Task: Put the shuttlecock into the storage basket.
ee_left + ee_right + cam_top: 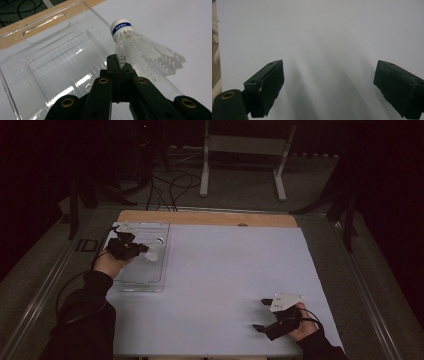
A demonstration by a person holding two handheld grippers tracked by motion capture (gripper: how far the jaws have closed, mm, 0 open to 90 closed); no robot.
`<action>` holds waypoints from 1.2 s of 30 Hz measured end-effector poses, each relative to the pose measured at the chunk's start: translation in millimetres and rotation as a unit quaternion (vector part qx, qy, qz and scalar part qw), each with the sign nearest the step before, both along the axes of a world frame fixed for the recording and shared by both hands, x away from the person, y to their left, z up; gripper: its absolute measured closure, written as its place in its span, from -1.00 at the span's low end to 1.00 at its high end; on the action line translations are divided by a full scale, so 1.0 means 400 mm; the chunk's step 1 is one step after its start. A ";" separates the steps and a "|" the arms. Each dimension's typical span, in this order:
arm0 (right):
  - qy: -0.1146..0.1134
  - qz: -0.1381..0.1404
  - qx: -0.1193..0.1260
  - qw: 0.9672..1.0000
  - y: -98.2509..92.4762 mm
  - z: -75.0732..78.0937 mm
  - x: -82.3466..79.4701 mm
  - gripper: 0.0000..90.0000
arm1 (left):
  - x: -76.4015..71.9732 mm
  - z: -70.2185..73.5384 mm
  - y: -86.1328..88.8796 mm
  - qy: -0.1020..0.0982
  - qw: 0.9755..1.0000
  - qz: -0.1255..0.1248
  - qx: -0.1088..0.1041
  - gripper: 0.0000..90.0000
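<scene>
Left gripper (pixel 119 65) pinches shuttlecock (pixel 140 53), seemingly above clear tray (pixel 47 57).

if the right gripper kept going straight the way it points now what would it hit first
Probably just the white table surface. The right gripper has its jaws wide apart with nothing between or ahead of them, and it seems angled down at the sheet, though depth is hard to judge.

A tray (pixel 141 282) lies on the table (pixel 225 270) at its left side, toward the far edge. The left gripper (pixel 142 248) sits over the tray, holding a shuttlecock (pixel 154 251) above the tray's right part. The right gripper (pixel 262 315) is well apart, above the table's near right corner.
</scene>
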State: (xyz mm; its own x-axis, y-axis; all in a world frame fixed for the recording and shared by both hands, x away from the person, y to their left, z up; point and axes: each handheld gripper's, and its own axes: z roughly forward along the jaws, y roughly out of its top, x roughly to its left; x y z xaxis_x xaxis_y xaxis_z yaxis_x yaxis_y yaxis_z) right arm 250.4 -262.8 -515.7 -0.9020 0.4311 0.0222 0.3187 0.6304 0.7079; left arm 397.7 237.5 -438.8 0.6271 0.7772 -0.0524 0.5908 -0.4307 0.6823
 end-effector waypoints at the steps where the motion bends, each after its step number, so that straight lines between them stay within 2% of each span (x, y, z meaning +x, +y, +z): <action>1: 0.000 0.000 0.001 1.000 0.000 0.000 0.000 -0.79 | 0.000 0.000 0.000 0.000 1.000 0.000 0.000 1.00; 4: 0.001 0.001 0.001 1.000 0.000 0.000 0.000 -0.79 | 0.002 -0.010 -0.003 0.003 1.000 0.000 -0.002 1.00; 9: 0.001 0.000 0.002 1.000 -0.001 0.000 0.000 -0.79 | 0.005 -0.022 -0.011 0.005 1.000 -0.001 0.013 1.00; 15: 0.001 0.001 0.003 1.000 -0.002 0.001 0.000 -0.79 | 0.008 -0.033 -0.022 0.009 1.000 -0.005 0.021 1.00; 26: 0.008 0.003 0.002 1.000 -0.001 -0.001 -0.001 -0.79 | 0.013 -0.037 -0.022 0.012 0.999 0.008 0.031 1.00; 30: 0.007 0.003 0.002 1.000 -0.001 -0.002 0.001 -0.79 | 0.014 -0.046 -0.025 0.020 0.999 0.002 0.040 1.00; 33: 0.007 0.003 0.001 1.000 0.000 -0.001 0.000 -0.79 | 0.016 -0.051 -0.024 0.028 0.999 0.002 0.036 0.99; 34: 0.007 0.004 0.001 1.000 0.000 -0.001 0.000 -0.79 | 0.017 -0.053 -0.025 0.038 0.999 -0.001 0.035 0.92; 36: 0.008 0.003 0.002 1.000 0.000 -0.002 0.000 -0.79 | 0.018 -0.054 -0.031 0.050 0.998 0.008 0.047 0.57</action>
